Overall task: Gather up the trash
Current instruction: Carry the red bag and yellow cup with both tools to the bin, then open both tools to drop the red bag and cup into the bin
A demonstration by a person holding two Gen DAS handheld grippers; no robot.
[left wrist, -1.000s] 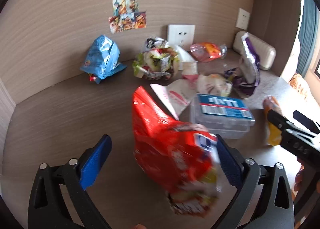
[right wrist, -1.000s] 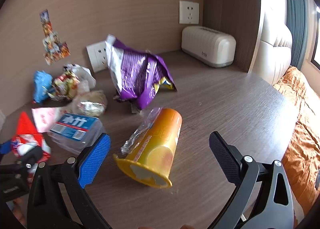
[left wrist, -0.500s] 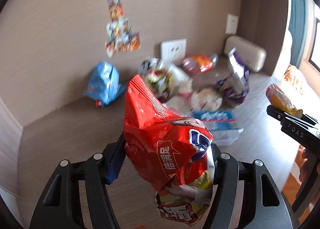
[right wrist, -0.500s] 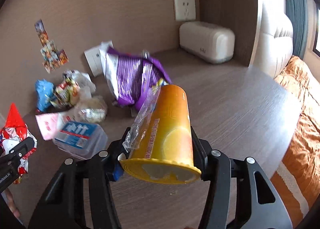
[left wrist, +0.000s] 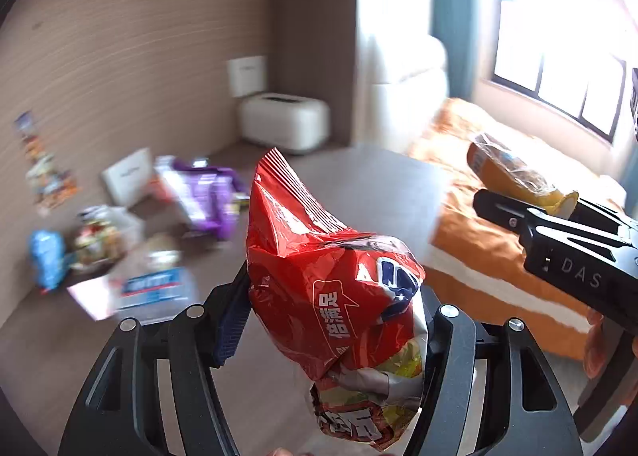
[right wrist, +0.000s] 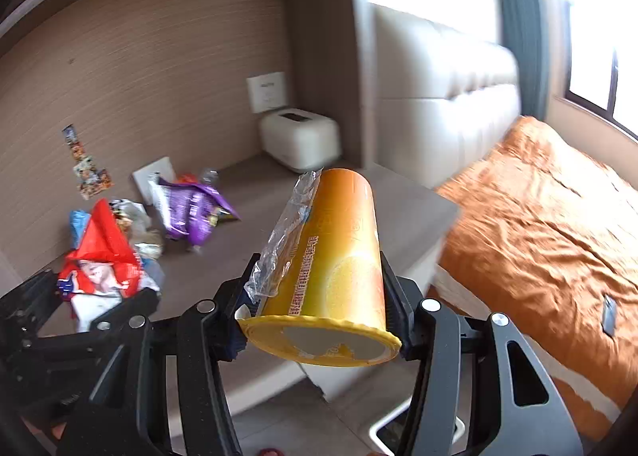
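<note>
we note left gripper (left wrist: 335, 316) pinching crinkled red foil snack bag (left wrist: 331, 280), right gripper (right wrist: 315, 316) clamping smooth yellow-orange plastic cup (right wrist: 331, 256) beyond the brown wooden desk (right wrist: 255, 193); cup may slip.

A cream toaster-like box (right wrist: 300, 143) is sitting in the table's (right wrist: 398, 213) far corner, against the wood-panelled wall. A white socket plate (right wrist: 266, 91) is showing just above it. Stickers (right wrist: 85, 165) are clinging to the wall at left. An orange-covered bed (right wrist: 550, 217) is lying beyond the table's right edge, its pale padded headboard (right wrist: 446, 93) rising behind.
</note>
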